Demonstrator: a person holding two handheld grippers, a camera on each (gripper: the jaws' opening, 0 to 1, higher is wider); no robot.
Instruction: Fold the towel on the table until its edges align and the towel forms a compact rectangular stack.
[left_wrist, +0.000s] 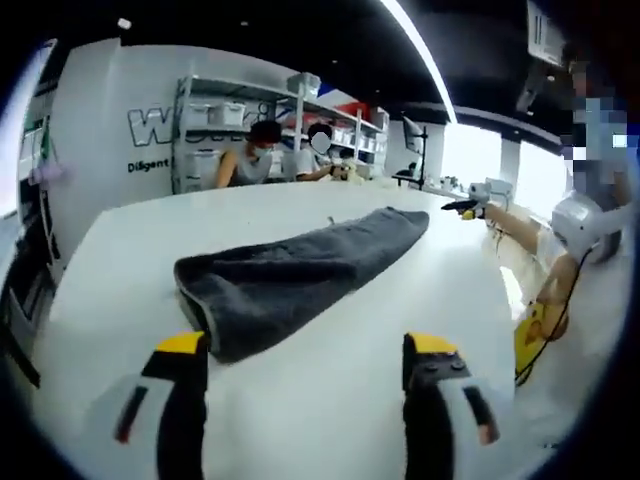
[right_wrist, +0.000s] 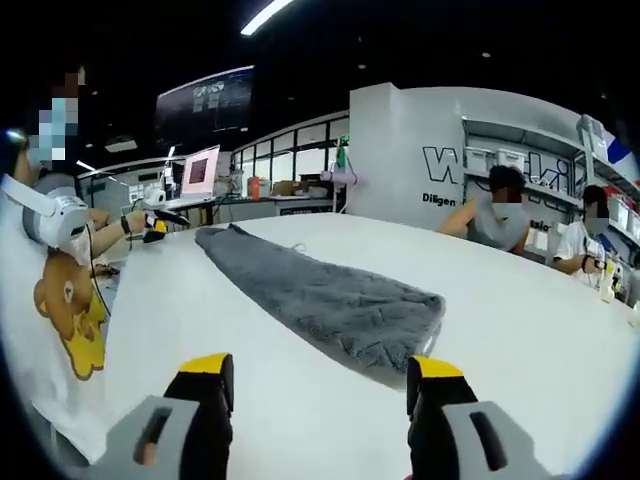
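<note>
1. Left gripper view: a dark grey towel (left_wrist: 300, 275), folded into a long narrow strip, lies on a white table (left_wrist: 330, 400). The strip runs from its folded near end, close to the camera, away toward the table's far side.
2. The left gripper (left_wrist: 305, 350) hovers low over the table at the towel's near end. Its two yellow-tipped jaws stand wide apart and hold nothing. One jaw tip sits just beside the towel's near corner; whether it touches the cloth cannot be told. The other jaw is over bare table, clear of the towel.
3. Beyond the towel's far end, a standing person (left_wrist: 590, 200) is at the table edge, and two seated people (left_wrist: 285, 155) work in front of shelving (left_wrist: 230, 130).
4. Right gripper view: the same towel (right_wrist: 320, 295) stretches away from the camera across the white table (right_wrist: 520, 320), its blunt near end closest.
5. The right gripper (right_wrist: 320, 385) is held just short of the towel's near end, jaws spread wide and empty, not touching the cloth.
</note>
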